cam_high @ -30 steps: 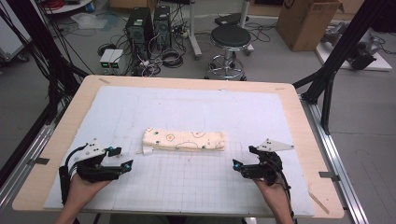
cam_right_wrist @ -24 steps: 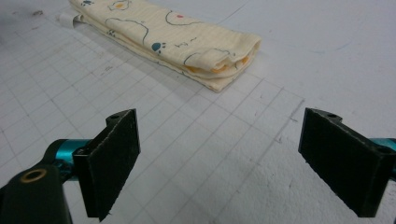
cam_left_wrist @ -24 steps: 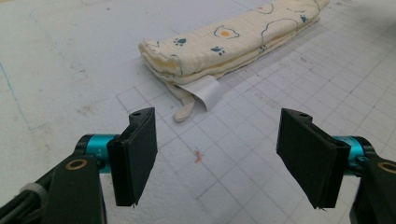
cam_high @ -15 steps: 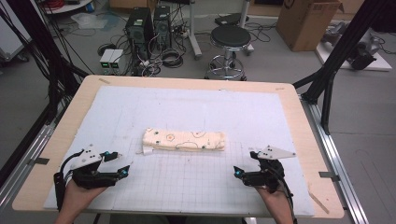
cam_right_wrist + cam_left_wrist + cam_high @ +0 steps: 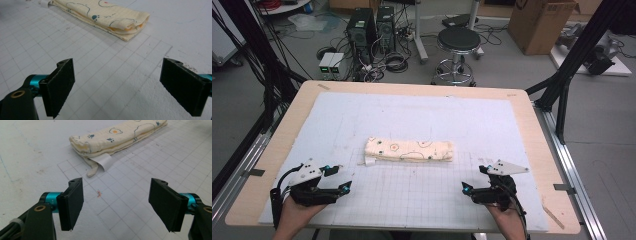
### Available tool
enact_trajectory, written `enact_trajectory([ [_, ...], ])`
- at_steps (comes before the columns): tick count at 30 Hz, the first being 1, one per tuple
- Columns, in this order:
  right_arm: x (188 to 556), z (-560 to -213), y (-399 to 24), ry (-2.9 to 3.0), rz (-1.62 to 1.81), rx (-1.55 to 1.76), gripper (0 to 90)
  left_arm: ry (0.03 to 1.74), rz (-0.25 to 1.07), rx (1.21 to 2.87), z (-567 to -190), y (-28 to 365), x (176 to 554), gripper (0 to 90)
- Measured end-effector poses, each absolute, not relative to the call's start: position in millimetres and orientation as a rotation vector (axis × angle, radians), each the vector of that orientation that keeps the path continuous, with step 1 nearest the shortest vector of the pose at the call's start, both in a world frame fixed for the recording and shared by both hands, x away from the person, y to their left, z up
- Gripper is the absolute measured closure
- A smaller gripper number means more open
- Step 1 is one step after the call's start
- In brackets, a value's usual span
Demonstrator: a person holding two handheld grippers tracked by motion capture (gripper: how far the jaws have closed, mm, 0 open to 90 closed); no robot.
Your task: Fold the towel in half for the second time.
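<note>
Here the folded cloth [image 5: 409,150] lies mid-counter on the gridded white mat [image 5: 422,195], its long axis running across, between the two claws. The left claw [image 5: 339,179] and right claw [image 5: 473,179] sit on the person's side of the cloth, both wide and empty, about equally near its ends. Beyond the cloth stand a stool [image 5: 457,47] and computer towers [image 5: 372,27].
</note>
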State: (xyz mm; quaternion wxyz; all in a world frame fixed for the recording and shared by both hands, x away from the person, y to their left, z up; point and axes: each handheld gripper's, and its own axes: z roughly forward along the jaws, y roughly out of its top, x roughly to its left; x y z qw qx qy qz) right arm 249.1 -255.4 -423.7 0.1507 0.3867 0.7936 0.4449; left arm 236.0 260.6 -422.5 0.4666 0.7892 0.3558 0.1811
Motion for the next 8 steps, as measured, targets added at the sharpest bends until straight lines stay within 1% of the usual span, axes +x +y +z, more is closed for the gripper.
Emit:
enact_trajectory([
  [8, 251.0, -423.7, -254.0, 2.276, 1.275, 1.098, 12.1, 0.877, 0.445, 1.924, -422.9, 262.3, 237.4, 28.5],
])
